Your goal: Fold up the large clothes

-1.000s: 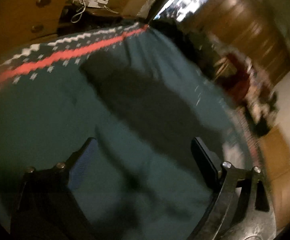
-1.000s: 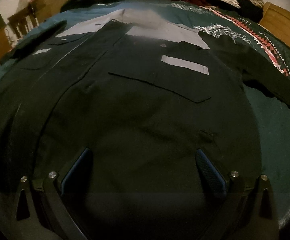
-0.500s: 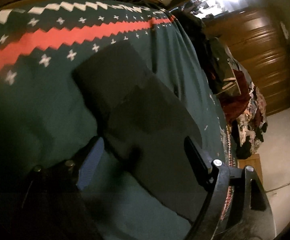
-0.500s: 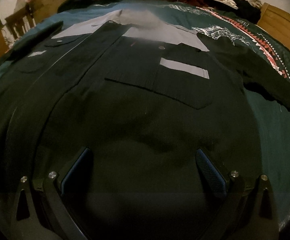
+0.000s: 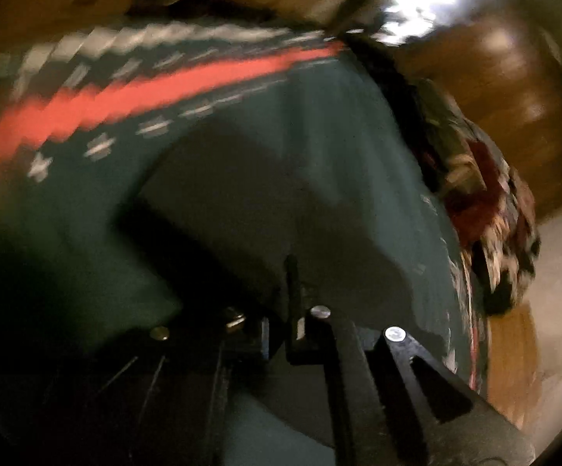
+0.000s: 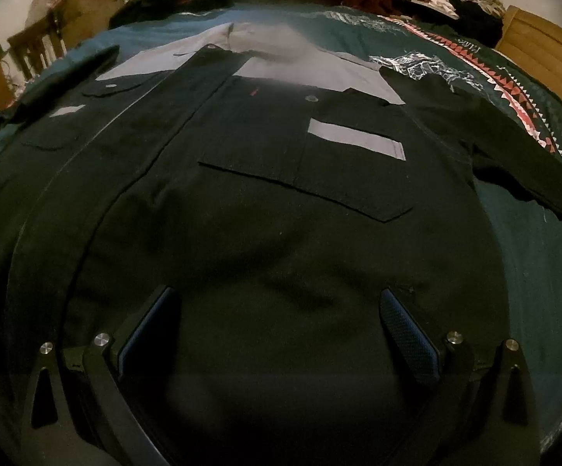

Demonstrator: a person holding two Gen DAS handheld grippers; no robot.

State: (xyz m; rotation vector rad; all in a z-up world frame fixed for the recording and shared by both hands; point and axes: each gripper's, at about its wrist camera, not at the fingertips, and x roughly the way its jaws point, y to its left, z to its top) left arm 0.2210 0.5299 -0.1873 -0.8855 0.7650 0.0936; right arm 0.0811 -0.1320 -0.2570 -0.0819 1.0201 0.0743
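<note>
L gripper (image 5: pixel 285 326) pinched shirt sleeve (image 5: pixel 281 202); R gripper (image 6: pixel 277 326) spread wide.
Shirt (image 6: pixel 265 194) lay flat on green blanket (image 6: pixel 545 256), R hovering above hem.

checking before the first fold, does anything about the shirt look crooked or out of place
Mostly flat, but the black shirt has a shallow wrinkle ridge just ahead of the open right tongs, and its right-side sleeve angles out over the teal blanket. The left tongs are shut on the dark sleeve.
</note>
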